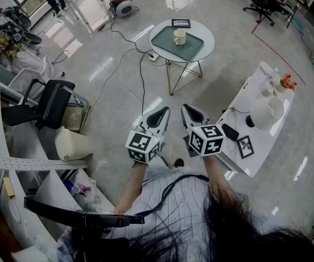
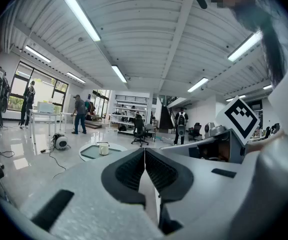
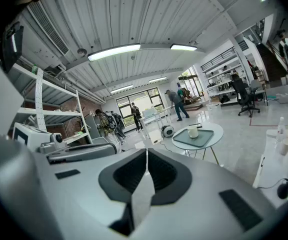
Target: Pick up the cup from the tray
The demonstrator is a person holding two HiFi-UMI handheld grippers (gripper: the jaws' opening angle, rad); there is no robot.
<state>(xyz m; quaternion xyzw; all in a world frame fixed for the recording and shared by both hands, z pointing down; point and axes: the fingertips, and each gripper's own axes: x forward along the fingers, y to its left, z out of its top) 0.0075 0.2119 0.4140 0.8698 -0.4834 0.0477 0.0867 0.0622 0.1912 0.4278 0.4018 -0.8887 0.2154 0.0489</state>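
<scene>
So, cup [image 1: 179, 36] sat on the tray [image 1: 194, 48], both grippers clenched and well away from it

The cup is seen upright on the grey-green tray, which is laid on a small round white surface [image 1: 207, 33] with thin gold legs. A black-framed marker card [image 1: 181, 23] is laid on the same surface, just beside the tray's far edge. Nothing is touched by either gripper.

The left gripper [image 1: 158, 115] and the right gripper [image 1: 191, 115] are held side by side close in front of the person [image 1: 168, 201]. Both are pointed roughly towards the round surface, with a stretch of glossy floor [image 1: 119, 81] left in between.

In the left gripper view the ribbed pads [image 2: 131, 171] are pressed together with nothing between them, and the cup is seen small, up and to the left of the jaw tips. Same deal in the right gripper view: jaws fully closed on nothing, with cup and tray seen off up to the right.

A black cable [image 1: 142, 86] is trailed over the floor by the surface's legs. A long white desk [image 1: 266, 141] is seen just to the right of the right gripper, with bits on it that can't be made out properly.
</scene>
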